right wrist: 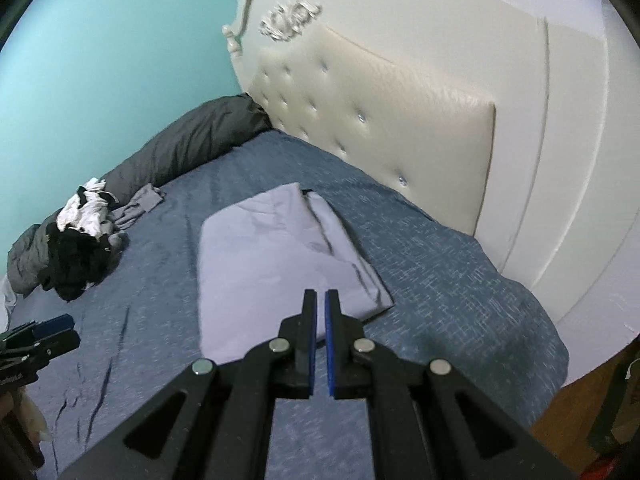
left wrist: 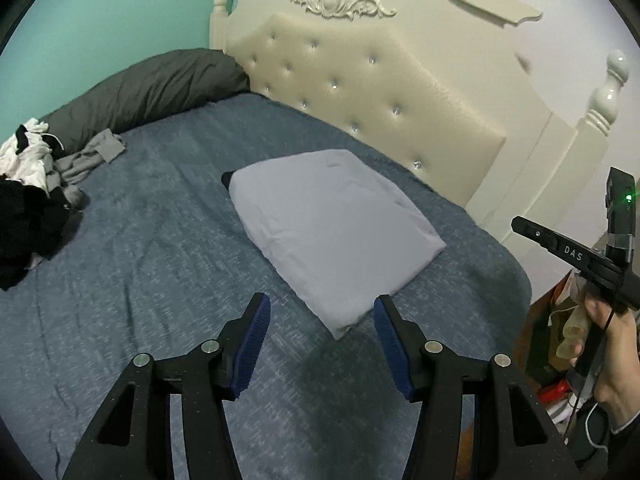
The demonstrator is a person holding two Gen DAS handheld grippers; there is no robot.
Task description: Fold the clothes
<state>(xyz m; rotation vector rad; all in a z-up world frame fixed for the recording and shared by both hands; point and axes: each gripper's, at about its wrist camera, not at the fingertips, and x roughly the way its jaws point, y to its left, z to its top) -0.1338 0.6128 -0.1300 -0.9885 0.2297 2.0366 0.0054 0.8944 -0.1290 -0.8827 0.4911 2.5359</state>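
A folded pale lavender garment [left wrist: 336,232] lies flat on the blue bedspread [left wrist: 160,264], near the headboard. My left gripper [left wrist: 320,312] hangs open just short of the garment's near corner, nothing between its blue pads. In the right wrist view the same folded garment [right wrist: 280,256] lies ahead, and my right gripper [right wrist: 320,300] is shut and empty, its tips over the garment's near right edge. From the left wrist view, the right gripper's body [left wrist: 576,256] appears at the far right, held in a hand [left wrist: 612,360].
A heap of unfolded black, white and grey clothes [left wrist: 36,184] sits at the bed's left side, next to a dark grey pillow [left wrist: 148,92]. The cream tufted headboard [left wrist: 360,92] stands behind. The bed's right edge [right wrist: 552,344] drops to a wooden floor.
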